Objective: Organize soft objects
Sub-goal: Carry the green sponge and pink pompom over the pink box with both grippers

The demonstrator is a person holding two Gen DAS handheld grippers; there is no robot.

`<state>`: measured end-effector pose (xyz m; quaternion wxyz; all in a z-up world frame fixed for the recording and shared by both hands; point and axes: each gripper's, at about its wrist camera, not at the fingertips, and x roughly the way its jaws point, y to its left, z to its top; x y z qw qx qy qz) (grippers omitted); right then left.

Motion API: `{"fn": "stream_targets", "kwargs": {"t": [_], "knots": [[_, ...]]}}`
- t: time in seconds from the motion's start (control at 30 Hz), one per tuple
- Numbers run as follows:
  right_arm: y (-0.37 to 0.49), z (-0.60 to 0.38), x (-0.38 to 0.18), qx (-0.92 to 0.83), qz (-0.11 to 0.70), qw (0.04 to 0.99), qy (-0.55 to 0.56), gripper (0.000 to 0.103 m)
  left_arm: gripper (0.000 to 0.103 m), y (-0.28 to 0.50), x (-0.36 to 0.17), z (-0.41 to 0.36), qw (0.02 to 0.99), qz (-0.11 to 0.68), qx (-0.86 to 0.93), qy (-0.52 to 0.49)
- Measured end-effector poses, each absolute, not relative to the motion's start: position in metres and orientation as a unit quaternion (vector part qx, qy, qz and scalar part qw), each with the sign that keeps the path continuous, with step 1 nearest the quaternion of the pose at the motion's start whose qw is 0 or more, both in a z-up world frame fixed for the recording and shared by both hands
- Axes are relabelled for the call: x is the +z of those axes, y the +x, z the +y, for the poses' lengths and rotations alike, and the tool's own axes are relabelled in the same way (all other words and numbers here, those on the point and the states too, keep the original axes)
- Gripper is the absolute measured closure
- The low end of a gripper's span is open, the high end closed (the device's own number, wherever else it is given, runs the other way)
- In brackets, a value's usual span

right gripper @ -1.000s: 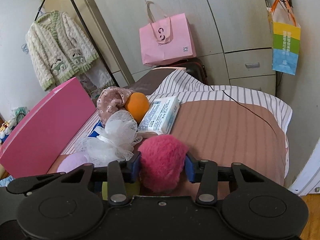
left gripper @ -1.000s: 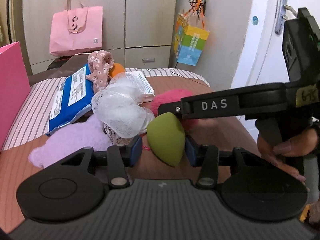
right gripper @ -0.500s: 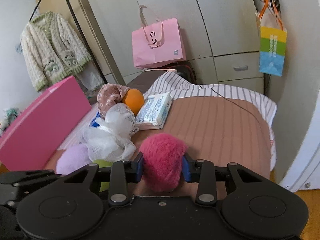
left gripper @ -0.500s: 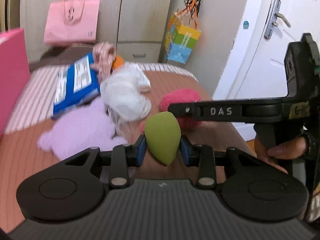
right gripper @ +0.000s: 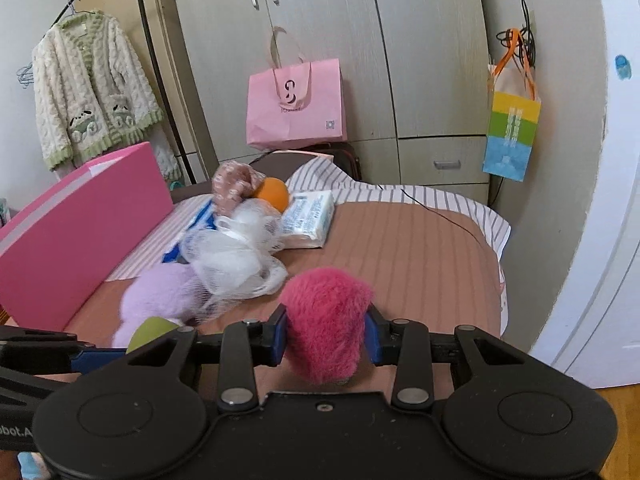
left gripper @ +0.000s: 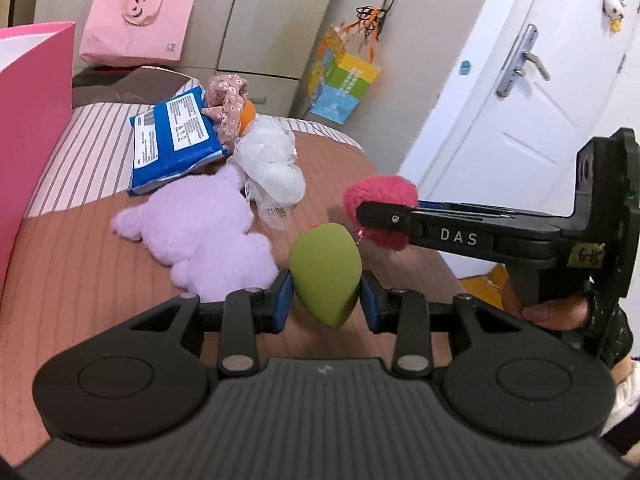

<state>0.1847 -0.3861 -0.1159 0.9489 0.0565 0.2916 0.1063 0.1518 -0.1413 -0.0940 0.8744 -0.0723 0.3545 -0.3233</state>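
With both grips loaded, I have my left gripper [left gripper: 325, 305] narrowed onto the green teardrop sponge [left gripper: 325, 278], blue pads pressed to its sides, its pointed end hanging down and the whole thing lifted off the bed [left gripper: 100, 264]. My right gripper [right gripper: 325, 340] is pinched in tight on the pink fuzzy pompom [right gripper: 326, 326], fur bulging above and below the pads; in the left view I see that same pompom out at the tip of the right gripper's long black finger, with a hand [left gripper: 556, 312] on its handle at the right edge.

Just beyond the sponge lies the lilac plush toy [left gripper: 200, 240], flat on the brown ribbed cover. Touching its far side is the white mesh bath pouf [left gripper: 270, 160]. Behind that, a blue packet [left gripper: 174, 136] leans against a floral fabric piece [left gripper: 226, 96] and an orange ball [right gripper: 274, 194], with a white tissue pack [right gripper: 310, 218] beside them.

A tall pink box [right gripper: 80, 224] stands along the bed's left edge. Farther back, a pink paper bag [right gripper: 296, 108] rests against the wardrobe.
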Motion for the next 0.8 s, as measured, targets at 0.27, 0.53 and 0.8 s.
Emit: {"fn": "stream_targets", "kwargs": {"t": [0.27, 0.53, 0.8], "knots": [[0.161, -0.371, -0.110, 0.077, 0.377, 0.920, 0.069, 0.061, 0.068, 0.131, -0.084, -0.113, 0.847, 0.408, -0.340, -0.036], [0.135, -0.346, -0.100, 0.163, 0.408, 0.893, 0.093, 0.061, 0.068, 0.115, -0.073, -0.067, 0.834, 0.435, -0.338, -0.030], [0.128, -0.295, -0.066, 0.270, 0.445, 0.851, 0.070, 0.061, 0.068, 0.114, -0.049, -0.034, 0.827, 0.470, -0.307, -0.003]]}}
